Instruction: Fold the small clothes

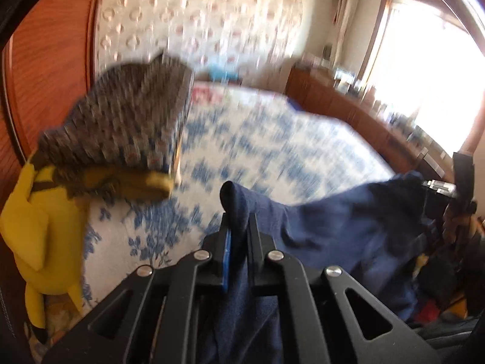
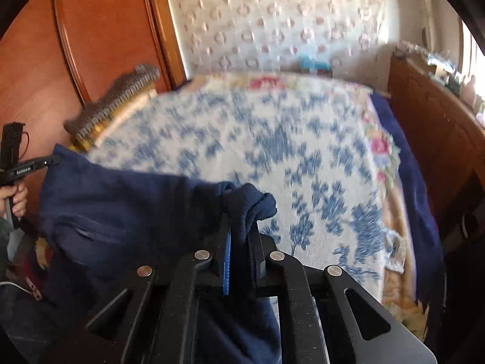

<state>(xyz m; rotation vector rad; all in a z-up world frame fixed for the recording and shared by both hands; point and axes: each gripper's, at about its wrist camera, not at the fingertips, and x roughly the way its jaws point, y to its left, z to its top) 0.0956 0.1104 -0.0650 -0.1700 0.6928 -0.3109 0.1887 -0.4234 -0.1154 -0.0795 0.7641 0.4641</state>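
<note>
Left gripper (image 1: 238,227) & right gripper (image 2: 242,230) held level, well apart, jaws of each clamped on bunched navy cloth (image 1: 348,221); person's left hand (image 2: 16,200) wraps its gripper's handle.

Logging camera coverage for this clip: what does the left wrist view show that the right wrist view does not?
Only the left wrist view shows the yellow plush toy and the bright window. Only the right wrist view shows the pink flower border of the bed cover and the person's hand. Both show the navy blue fabric garment stretched between the shut left gripper and right gripper.
</note>
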